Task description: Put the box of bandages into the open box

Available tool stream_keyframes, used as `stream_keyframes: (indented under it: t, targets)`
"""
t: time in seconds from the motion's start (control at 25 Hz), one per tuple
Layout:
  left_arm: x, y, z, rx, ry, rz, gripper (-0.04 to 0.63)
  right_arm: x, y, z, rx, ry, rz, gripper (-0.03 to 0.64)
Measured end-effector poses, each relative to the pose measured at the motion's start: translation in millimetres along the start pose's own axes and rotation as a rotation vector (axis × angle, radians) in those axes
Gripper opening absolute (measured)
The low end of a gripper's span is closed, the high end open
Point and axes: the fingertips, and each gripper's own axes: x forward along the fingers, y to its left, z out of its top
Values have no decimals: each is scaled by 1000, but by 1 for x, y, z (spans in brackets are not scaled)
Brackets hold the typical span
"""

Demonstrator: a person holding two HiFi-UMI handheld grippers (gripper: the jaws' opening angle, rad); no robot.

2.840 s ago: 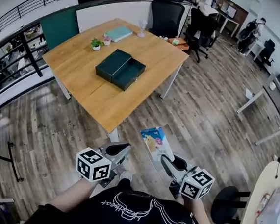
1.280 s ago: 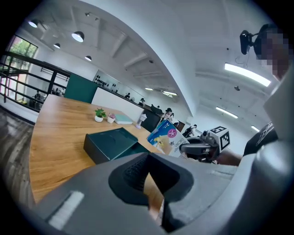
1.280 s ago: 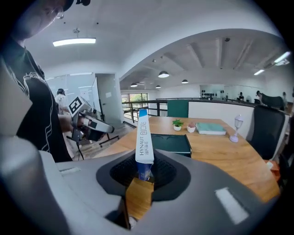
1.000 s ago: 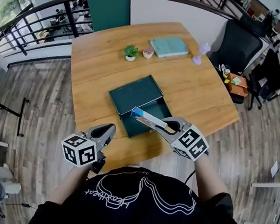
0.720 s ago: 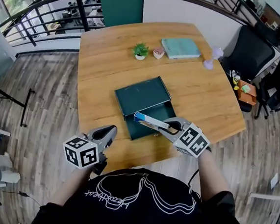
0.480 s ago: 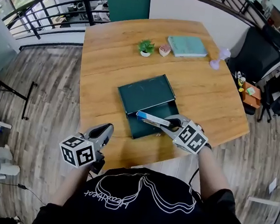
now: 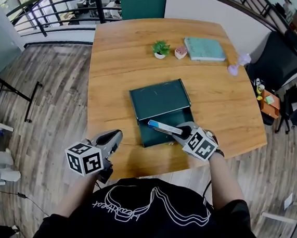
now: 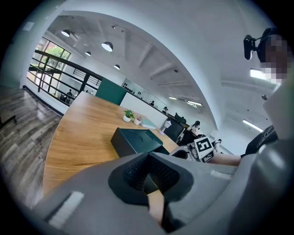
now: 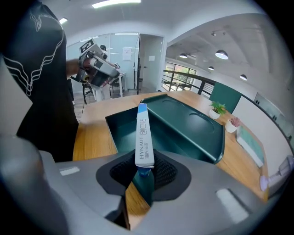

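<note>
Seen from above, the right gripper (image 7: 181,132) hangs the box of bandages (image 7: 164,127) over the open box (image 7: 160,97), near the surface's (image 7: 117,60) front edge. The left gripper (image 8: 149,181) idles, its fingers pressed together and empty. Up close, the right fingers pinch the bandage box's end; best to lower it level, then release.

The head view looks steeply down on the open box (image 7: 162,112) from high above. The left gripper view faces it low, farther off; the right gripper view sits close. All share it.
</note>
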Motion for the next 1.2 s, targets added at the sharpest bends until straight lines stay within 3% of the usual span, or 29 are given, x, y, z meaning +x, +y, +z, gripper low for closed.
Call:
stream_keyframes:
  t: [0.24, 0.52, 0.6, 0.72, 0.8, 0.88, 1.08, 1.2]
  targets:
    - [-3, -6, -2, 7, 8, -25, 1, 2, 2, -5, 58, 20, -11, 112]
    - [-21, -16, 1, 39, 23, -59, 2, -26, -1, 5, 164, -49, -110, 261]
    - [-29, -21, 3, 48, 24, -70, 2, -43, 2, 17, 208, -116, -132, 274]
    - [-45, -30, 5, 65, 29, -86, 2, -81, 21, 69, 356, -380, -106, 285]
    - [-57, -37, 8, 77, 25, -97, 2, -106, 42, 110, 429, -561, -64, 274]
    - [-70, -46, 12, 82, 15, -118, 2, -122, 66, 141, 448, -663, -32, 254]
    - [-105, -71, 18, 112, -22, -189, 2, -134, 121, 179, 503, -781, -7, 183]
    - [-123, -87, 18, 139, -46, -250, 2, -131, 150, 185, 545, -810, 22, 79]
